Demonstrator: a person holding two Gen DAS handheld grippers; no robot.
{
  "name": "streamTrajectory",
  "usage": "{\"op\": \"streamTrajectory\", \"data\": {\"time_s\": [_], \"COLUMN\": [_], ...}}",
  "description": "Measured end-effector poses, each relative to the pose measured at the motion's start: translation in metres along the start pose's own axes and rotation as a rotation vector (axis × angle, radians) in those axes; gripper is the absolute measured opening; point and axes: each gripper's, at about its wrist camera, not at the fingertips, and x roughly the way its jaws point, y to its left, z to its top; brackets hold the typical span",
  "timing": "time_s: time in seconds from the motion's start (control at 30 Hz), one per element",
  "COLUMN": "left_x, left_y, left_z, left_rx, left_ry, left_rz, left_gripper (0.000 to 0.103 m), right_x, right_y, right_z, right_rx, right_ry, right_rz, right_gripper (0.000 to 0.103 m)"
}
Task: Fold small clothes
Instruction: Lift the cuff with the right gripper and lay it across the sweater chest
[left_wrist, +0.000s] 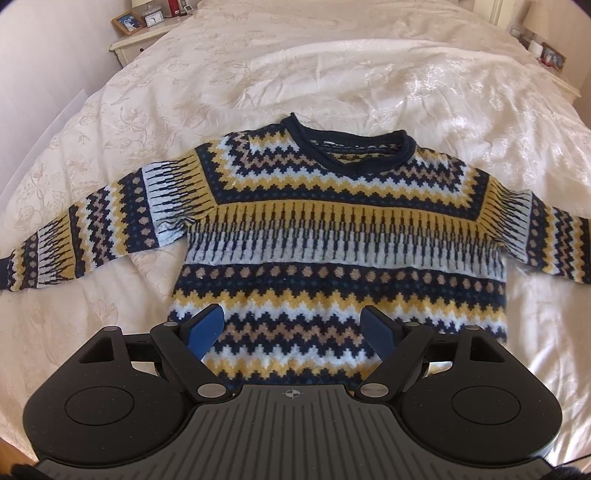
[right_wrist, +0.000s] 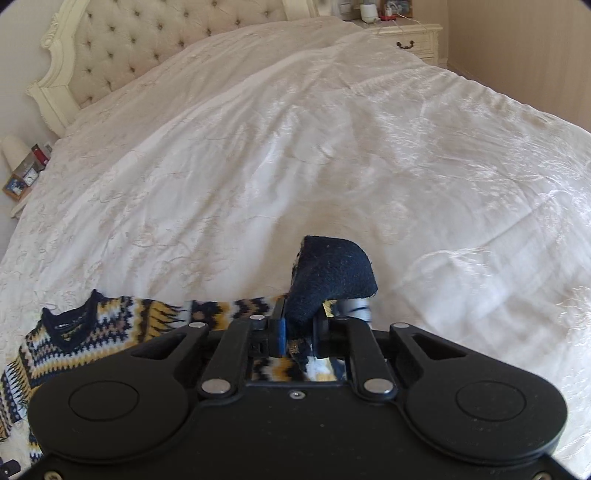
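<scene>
white bedspread (left_wrist: 332, 74), tufted headboard (right_wrist: 122, 48), nightstand (right_wrist: 413, 37)

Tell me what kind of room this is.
A bedroom, most likely: a bed with a tufted headboard, a white bedspread, and a nightstand holding framed photos. A patterned sweater lies on the bed.

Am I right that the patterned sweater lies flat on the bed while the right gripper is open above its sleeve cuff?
Not quite: the right gripper is shut on the navy sleeve cuff, as the right wrist view shows. The sweater does lie flat on the bed.

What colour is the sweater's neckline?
Dark navy, a rolled collar on the sweater; clearest in the left wrist view.
</scene>
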Motion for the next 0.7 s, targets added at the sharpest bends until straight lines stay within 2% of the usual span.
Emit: {"op": "streamTrajectory", "data": {"time_s": [0.2, 0.43, 0.63, 0.67, 0.7], "left_x": [0.008, 0.022, 0.03, 0.032, 0.033], "left_y": [0.055, 0.115, 0.147, 0.152, 0.155], "left_z": [0.005, 0.005, 0.004, 0.004, 0.004], "left_rx": [-0.024, -0.064, -0.075, -0.078, -0.083], "left_ry": [-0.011, 0.007, 0.012, 0.013, 0.014], "left_rz": [0.022, 0.053, 0.079, 0.079, 0.08], "left_gripper": [0.081, 0.081, 0.081, 0.081, 0.081], "right_x": [0.017, 0.057, 0.091, 0.094, 0.096], "right_y": [0.121, 0.259, 0.339, 0.347, 0.353], "right_z": [-0.017, -0.062, -0.114, -0.121, -0.128], "right_rx": [-0.068, -0.163, -0.23, -0.24, -0.252], "right_ry": [0.021, 0.103, 0.174, 0.18, 0.182], "right_rz": [0.167, 0.331, 0.375, 0.374, 0.371], "right_gripper": [0.02, 0.02, 0.021, 0.022, 0.028]}}
